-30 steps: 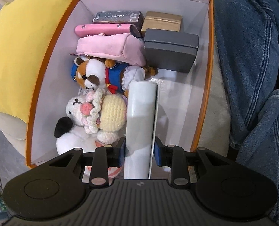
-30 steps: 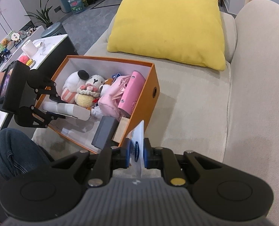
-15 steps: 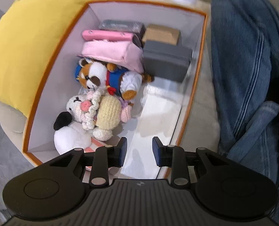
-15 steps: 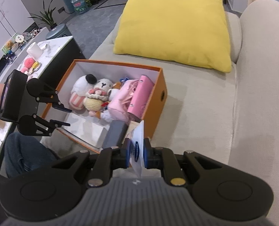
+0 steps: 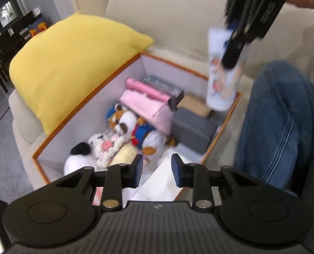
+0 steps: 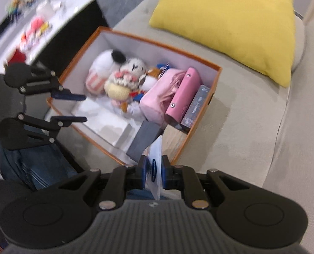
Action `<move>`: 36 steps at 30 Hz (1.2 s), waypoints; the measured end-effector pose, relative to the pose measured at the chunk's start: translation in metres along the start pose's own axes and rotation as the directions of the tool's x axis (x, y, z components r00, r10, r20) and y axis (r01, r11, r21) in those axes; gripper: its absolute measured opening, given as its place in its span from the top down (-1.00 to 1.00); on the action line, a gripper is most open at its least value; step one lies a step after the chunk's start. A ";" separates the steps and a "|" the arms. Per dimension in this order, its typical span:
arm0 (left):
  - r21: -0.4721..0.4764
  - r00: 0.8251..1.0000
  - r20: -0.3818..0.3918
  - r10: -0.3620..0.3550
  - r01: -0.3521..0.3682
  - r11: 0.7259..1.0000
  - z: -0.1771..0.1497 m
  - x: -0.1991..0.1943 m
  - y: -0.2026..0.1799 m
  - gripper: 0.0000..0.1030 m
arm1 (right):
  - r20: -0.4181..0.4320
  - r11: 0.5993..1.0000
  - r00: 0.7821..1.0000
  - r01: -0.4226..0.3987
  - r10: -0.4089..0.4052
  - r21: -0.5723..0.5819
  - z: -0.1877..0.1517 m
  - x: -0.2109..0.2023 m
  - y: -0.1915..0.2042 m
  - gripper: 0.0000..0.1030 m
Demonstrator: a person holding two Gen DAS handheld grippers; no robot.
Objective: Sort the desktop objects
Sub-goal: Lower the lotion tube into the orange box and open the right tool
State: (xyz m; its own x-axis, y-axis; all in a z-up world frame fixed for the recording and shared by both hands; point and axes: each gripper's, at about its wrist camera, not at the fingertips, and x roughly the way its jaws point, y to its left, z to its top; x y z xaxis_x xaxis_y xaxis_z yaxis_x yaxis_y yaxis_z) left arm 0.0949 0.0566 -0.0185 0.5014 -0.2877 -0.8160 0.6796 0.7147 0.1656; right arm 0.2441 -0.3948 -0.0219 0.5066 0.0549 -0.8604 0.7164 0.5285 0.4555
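Over the orange box, right gripper fingers pinch a tube; left gripper sits narrow, empty. I'd lower before releasing.

Orange-edged box with pale grey-white inside, on beige sofa. Yellow cushion, plain, beyond the box from the right gripper. That gripper is black with blue pads, and so is the left gripper. White pouch between the right pads has blue and reddish print, with a blue oval label at the pads. In the box: pink case with silver studs, paler pink bag, dark grey box, tan box, grey lettered box. White plush with black ear, cream-yellow crochet toy with pink frill, brown-white plush in blue with red bow. White flat item nearest the left pads. Blue jeans, striped seam.
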 end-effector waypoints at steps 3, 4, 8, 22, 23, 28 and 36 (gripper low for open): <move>-0.033 0.999 0.038 -0.015 0.017 0.999 -0.001 0.003 -0.006 0.33 | -0.068 0.996 0.997 0.027 -0.032 -0.081 0.011 0.012 0.011 0.72; -0.048 0.999 0.046 -0.023 0.025 0.999 -0.002 0.005 -0.007 0.33 | -0.091 0.993 0.995 0.032 -0.042 -0.113 0.014 0.016 0.016 0.72; -0.119 0.997 0.074 -0.030 0.039 0.992 -0.003 0.014 -0.005 0.33 | -0.179 0.967 0.980 0.043 -0.090 -0.251 0.024 0.032 0.029 0.73; -0.219 0.987 0.101 -0.125 0.144 0.965 -0.003 0.032 -0.003 0.33 | -0.401 0.889 0.907 -0.076 -0.126 -0.452 0.031 0.082 0.038 0.74; -0.225 0.986 0.098 -0.138 0.157 0.962 -0.003 0.035 -0.002 0.34 | -0.406 0.884 0.905 -0.080 -0.129 -0.460 0.032 0.085 0.038 0.74; -0.289 0.971 0.099 -0.219 0.239 0.927 -0.001 0.051 0.000 0.39 | -0.429 0.864 0.892 -0.100 -0.142 -0.494 0.031 0.098 0.041 0.74; -0.327 0.962 0.099 -0.253 0.272 0.905 -0.003 0.060 0.000 0.46 | -0.456 0.841 0.877 -0.131 -0.149 -0.525 0.028 0.119 0.043 0.73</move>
State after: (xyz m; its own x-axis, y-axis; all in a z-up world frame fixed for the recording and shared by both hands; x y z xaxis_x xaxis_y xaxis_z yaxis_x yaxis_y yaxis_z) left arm 0.1232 0.0408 -0.0688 0.3634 -0.5206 -0.7726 0.5764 0.7772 -0.2526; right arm 0.3481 -0.3891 -0.0986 0.1190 0.3564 -0.9267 0.2848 0.8819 0.3757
